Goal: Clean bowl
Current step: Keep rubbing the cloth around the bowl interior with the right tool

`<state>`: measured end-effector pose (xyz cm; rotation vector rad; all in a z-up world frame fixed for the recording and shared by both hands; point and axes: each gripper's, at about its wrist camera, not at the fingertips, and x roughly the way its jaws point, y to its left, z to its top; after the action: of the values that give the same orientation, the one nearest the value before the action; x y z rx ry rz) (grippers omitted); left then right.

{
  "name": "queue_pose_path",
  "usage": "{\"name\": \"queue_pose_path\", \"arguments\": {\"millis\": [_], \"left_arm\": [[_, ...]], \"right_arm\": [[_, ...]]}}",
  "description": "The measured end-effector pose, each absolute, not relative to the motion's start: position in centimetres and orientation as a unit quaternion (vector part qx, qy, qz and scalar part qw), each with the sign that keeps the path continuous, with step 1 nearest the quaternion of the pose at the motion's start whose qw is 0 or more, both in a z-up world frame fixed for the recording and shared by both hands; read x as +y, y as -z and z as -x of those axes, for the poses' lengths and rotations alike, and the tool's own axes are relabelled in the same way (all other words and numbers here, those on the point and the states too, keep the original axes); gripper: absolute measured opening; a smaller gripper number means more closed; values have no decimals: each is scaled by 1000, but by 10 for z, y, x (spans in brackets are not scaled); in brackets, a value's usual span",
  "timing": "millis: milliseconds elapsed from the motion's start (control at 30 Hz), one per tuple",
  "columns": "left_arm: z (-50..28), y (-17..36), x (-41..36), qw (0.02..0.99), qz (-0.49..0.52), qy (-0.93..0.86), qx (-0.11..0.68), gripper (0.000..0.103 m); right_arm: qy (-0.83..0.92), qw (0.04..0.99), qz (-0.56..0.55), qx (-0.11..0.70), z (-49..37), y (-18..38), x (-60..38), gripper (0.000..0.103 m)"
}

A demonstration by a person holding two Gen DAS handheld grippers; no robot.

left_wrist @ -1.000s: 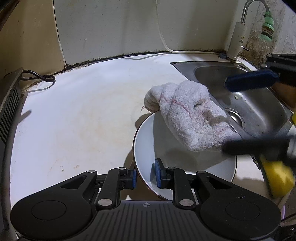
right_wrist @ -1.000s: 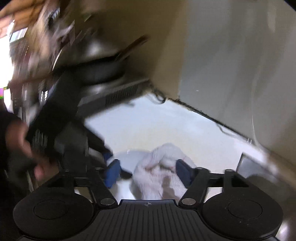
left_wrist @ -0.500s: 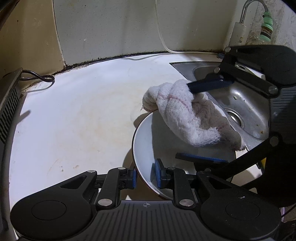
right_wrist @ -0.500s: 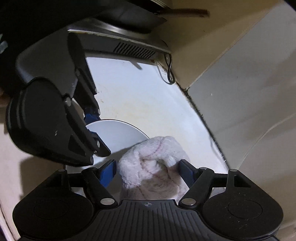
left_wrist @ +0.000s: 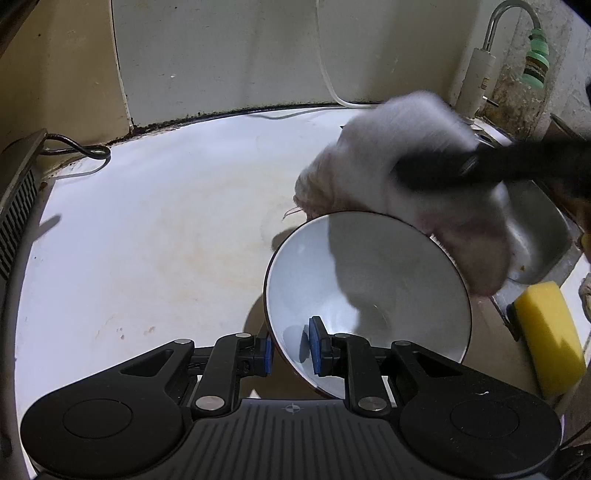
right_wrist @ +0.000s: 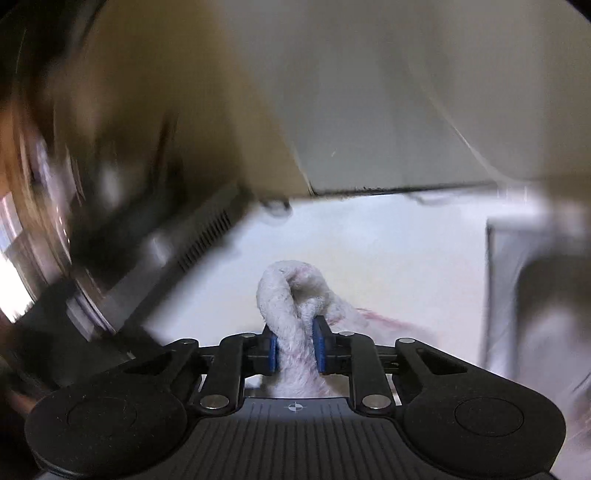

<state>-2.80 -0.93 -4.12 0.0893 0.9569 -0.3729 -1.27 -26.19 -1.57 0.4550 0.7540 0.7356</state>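
Observation:
A white bowl [left_wrist: 369,288] with a dark rim is tilted up above the counter, and my left gripper [left_wrist: 290,350] is shut on its near rim, one pad inside and one outside. A white cloth [left_wrist: 406,162] hangs blurred above and behind the bowl's far edge, clear of its inside. In the right wrist view my right gripper [right_wrist: 295,349] is shut on the same cloth [right_wrist: 291,295], which bunches up between the blue pads. A dark blurred streak [left_wrist: 498,162] of the right gripper crosses the cloth in the left wrist view.
A steel sink [left_wrist: 535,221] lies at the right with a tap [left_wrist: 513,14] behind it. A yellow sponge [left_wrist: 550,336] lies on the counter's right edge. The white counter [left_wrist: 147,229] spreads to the left, with a dark appliance [left_wrist: 18,199] and a cable [left_wrist: 81,151] at its far left.
My right gripper closed on the cloth and lifted it out of the bowl, up and back towards the sink. The left gripper kept its hold and tilted the bowl up.

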Motion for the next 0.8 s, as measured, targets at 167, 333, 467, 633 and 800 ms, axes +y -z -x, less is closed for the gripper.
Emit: {"name": "queue_pose_path", "arguments": {"millis": [167,333,467,633,800], "left_arm": [[29,41,-10,871,-41,177,457,21],[33,40,-6,869,-37,179,460,19],[37,39,-2,867,-34,180,463,19],[40,37,1,868,-32,178,463,19],[43,34,-1,874,-45,173,452,18]], "right_arm": [[-409,812,-273,314,24,-8,-280,18],[-401,807,-173,398,12,6,-232,19],[-379,809,-110,436,11,28,-193,19],[-366,824,-5,432,10,29,-162,18],[-348,840,118,398,37,23,-140,18]]}}
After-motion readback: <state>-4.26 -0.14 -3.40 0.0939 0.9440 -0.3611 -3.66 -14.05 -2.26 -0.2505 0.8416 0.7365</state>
